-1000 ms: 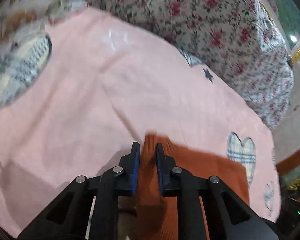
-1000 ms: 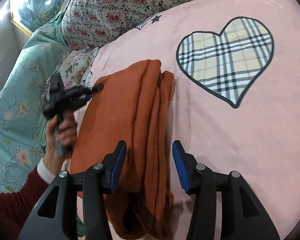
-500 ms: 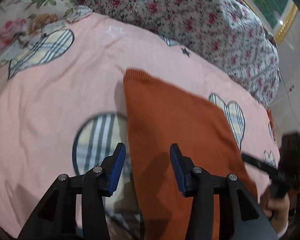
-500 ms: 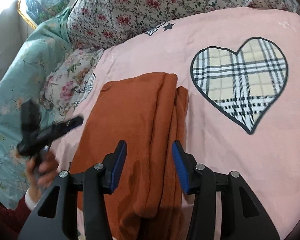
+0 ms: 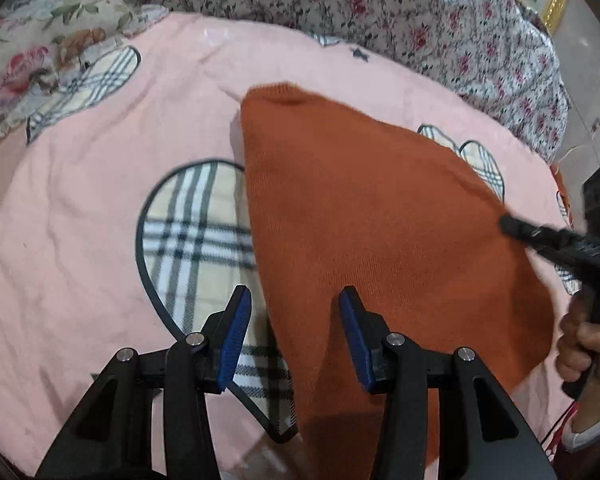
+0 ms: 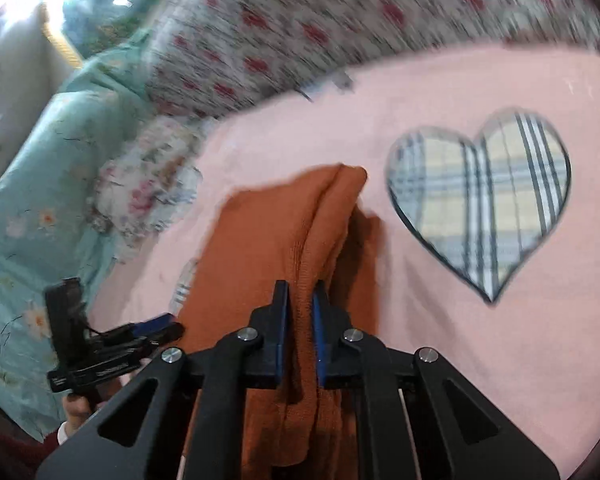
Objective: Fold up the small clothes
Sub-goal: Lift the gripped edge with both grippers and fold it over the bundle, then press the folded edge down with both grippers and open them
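An orange knitted garment (image 5: 360,208) lies folded on the pink sheet (image 5: 80,200). My left gripper (image 5: 294,296) hangs open just above the garment's near left edge, and its blue pads touch nothing. In the right wrist view my right gripper (image 6: 301,292) is closing on the thick folded edge of the orange garment (image 6: 276,232), and the cloth is pinched between its pads. The right gripper (image 5: 508,224) also shows from the side at the garment's right edge, held by a hand (image 5: 588,344). The left gripper (image 6: 156,330) appears at the lower left of the right wrist view.
The pink sheet (image 6: 480,340) has plaid heart patches (image 6: 480,200). A red-flowered quilt (image 5: 420,20) is bunched along the far side. A floral pillow (image 5: 28,60) lies at the far left, with a teal flowered blanket (image 6: 40,180) beyond it.
My left gripper let go of the garment's corner, opened and drew back toward its near edge. My right gripper went from open to closed on the folded edge.
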Available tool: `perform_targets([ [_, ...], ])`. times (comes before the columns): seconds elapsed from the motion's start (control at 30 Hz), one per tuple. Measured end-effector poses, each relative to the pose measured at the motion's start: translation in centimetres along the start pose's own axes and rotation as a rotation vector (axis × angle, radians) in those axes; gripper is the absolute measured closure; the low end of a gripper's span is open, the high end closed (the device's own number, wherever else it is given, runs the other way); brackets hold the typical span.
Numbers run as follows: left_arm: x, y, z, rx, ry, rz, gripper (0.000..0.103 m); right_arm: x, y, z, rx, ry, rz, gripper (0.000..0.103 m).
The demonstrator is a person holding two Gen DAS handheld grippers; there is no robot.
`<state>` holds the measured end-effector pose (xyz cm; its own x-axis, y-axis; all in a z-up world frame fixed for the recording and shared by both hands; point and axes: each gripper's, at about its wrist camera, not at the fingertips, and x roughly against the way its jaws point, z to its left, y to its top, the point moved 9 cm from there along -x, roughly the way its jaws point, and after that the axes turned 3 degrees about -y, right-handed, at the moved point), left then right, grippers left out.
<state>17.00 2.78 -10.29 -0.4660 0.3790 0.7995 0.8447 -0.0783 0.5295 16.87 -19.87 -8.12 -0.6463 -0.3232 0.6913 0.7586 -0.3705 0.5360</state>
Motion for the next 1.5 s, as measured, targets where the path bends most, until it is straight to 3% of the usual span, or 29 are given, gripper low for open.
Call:
perform_targets([
  [0.27, -0.6, -1.1, 0.6, 0.003, 0.043, 0.008, 0.048, -2.9, -1.4, -2.4, -0.067, -0.041, 0.031, 0.085],
  [0.3, 0.1, -1.2, 0.3, -0.001, 0.039, 0.001, 0.049, -2.2, -1.5, -2.3, -0.073, -0.048, 0.026, 0.078],
  [0.47, 2.8, -3.0, -0.3, -0.030, -0.009, -0.015, 0.050, 2.8, -2.6, -1.3, -0.072, -0.036, -0.036, 0.073],
  [0.67, 5.9, -6.7, -1.0, -0.059, -0.058, -0.014, 0.048, 7.0, -7.2, -0.5, -0.054, -0.026, -0.045, 0.060],
  [0.83, 6.2, -9.9, -2.1, -0.130, -0.046, 0.009, 0.043, 6.2, -10.3, -0.7, -0.058, -0.037, 0.004, 0.060],
  [1.03, 4.7, -10.8, -2.0, -0.164, 0.022, 0.003, 0.043, 5.1, -10.5, 0.0, -0.041, -0.019, 0.003, 0.060],
  [1.07, 4.6, -10.6, -1.8, -0.164, 0.051, -0.005, 0.043, 5.0, -10.4, 0.2, -0.033, -0.017, 0.006, 0.070],
  [1.1, 4.4, -10.5, -1.5, -0.157, 0.075, -0.007, 0.044, 4.9, -10.3, 0.5, -0.031, -0.005, 0.011, 0.091],
  [1.23, 4.9, -9.6, -1.1, -0.092, 0.074, -0.040, 0.053, 6.8, -8.6, 1.7, -0.060, 0.054, -0.039, 0.092],
  [1.33, 5.1, -9.5, -1.5, -0.075, 0.088, -0.059, 0.071, 9.3, -7.1, 2.8, -0.053, 0.109, -0.114, 0.098],
  [1.37, 4.9, -9.7, -1.6, -0.066, 0.083, -0.051, 0.084, 9.4, -7.0, 2.8, -0.043, 0.098, -0.114, 0.098],
  [1.4, 4.7, -9.9, -1.7, -0.060, 0.082, -0.044, 0.088, 9.1, -7.1, 2.6, -0.029, 0.074, -0.105, 0.098],
  [1.5, 4.1, -10.5, -1.7, -0.081, 0.120, -0.022, 0.091, 6.7, -8.9, 0.6, -0.009, -0.046, -0.041, 0.098],
])
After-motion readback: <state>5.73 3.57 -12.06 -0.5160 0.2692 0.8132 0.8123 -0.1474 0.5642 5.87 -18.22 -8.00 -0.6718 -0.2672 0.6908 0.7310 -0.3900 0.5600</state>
